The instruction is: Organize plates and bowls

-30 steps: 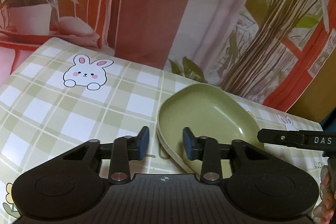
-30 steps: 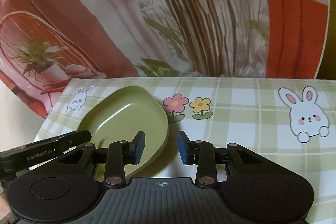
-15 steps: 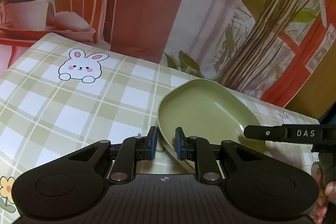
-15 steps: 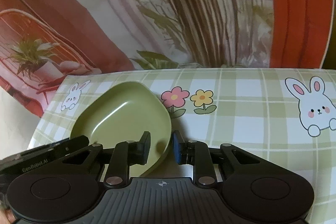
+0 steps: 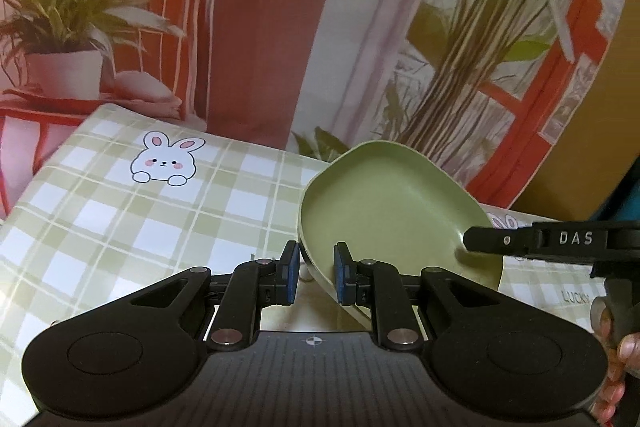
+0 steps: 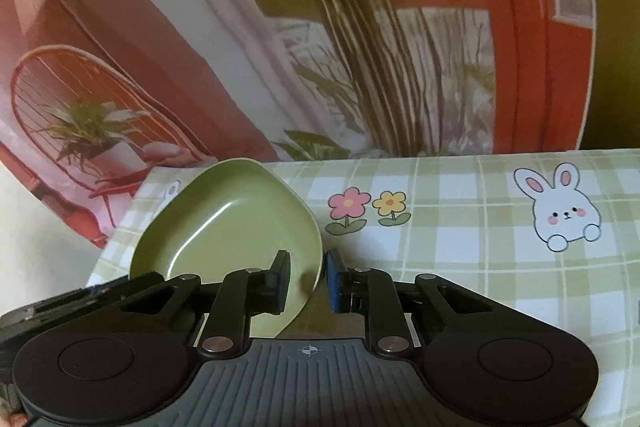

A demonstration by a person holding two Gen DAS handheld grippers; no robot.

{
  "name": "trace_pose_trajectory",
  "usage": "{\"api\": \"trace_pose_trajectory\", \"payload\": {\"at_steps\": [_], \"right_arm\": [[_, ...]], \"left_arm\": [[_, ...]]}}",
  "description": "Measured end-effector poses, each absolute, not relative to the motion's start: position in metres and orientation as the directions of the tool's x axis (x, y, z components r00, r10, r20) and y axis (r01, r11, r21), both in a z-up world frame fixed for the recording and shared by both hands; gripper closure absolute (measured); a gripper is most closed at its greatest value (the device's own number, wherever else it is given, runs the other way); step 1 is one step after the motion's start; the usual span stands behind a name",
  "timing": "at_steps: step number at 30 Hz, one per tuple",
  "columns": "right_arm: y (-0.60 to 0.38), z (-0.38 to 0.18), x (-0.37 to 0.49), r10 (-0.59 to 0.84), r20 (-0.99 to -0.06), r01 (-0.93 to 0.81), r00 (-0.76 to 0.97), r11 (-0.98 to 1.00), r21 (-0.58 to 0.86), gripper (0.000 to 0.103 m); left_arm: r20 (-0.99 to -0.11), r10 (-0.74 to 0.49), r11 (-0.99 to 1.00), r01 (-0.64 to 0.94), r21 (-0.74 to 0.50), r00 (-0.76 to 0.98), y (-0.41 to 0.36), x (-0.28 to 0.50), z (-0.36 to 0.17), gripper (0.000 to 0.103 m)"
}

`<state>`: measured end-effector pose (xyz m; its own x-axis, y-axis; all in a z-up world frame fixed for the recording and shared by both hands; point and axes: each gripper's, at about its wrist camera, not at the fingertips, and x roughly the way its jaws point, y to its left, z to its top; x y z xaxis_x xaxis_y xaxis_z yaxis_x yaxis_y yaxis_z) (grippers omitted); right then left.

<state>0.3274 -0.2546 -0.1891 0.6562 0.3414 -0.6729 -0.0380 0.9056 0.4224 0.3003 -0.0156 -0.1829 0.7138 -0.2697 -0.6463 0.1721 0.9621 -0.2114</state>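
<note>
A green, rounded-square plate (image 5: 384,211) is held off the checked tablecloth between both grippers. My left gripper (image 5: 315,277) is shut on the plate's near left rim. My right gripper (image 6: 307,281) is shut on the opposite rim of the plate (image 6: 232,223). The plate is lifted and tilted, its far edge higher than the table's back edge. In the left wrist view the right gripper's black finger marked DAS (image 5: 520,241) reaches over the plate's right side.
The table (image 6: 460,247) has a green checked cloth with rabbit and flower prints. A printed backdrop (image 5: 260,27) with plants, a chair and red frames hangs right behind the table's far edge.
Both grippers closed onto the plate's rims, then raised it: the plate has come off the cloth and now stands higher and more tilted.
</note>
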Motion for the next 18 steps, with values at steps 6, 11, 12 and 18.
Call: {"api": "trace_pose_trajectory", "payload": {"at_steps": [6, 11, 12, 18], "right_arm": [[-0.253, -0.168, 0.303, 0.351, -0.643, -0.055, 0.681, 0.9, 0.433, 0.084], [-0.253, -0.157, 0.285, 0.354, -0.626, -0.057, 0.695, 0.895, 0.442, 0.084], [-0.254, -0.155, 0.282, 0.355, -0.622, -0.057, 0.698, 0.894, 0.445, 0.084], [-0.257, -0.152, 0.257, 0.364, -0.611, -0.055, 0.703, 0.885, 0.463, 0.084]], "left_arm": [[-0.65, -0.256, 0.966, 0.17, -0.193, 0.716, -0.018, 0.281, -0.168, 0.084], [-0.646, -0.249, 0.968, 0.167, -0.186, 0.722, -0.019, 0.264, -0.158, 0.084], [-0.643, -0.249, 0.968, 0.164, -0.19, 0.724, -0.018, 0.261, -0.157, 0.084], [-0.636, -0.243, 0.97, 0.165, -0.18, 0.732, -0.021, 0.241, -0.149, 0.084]]}}
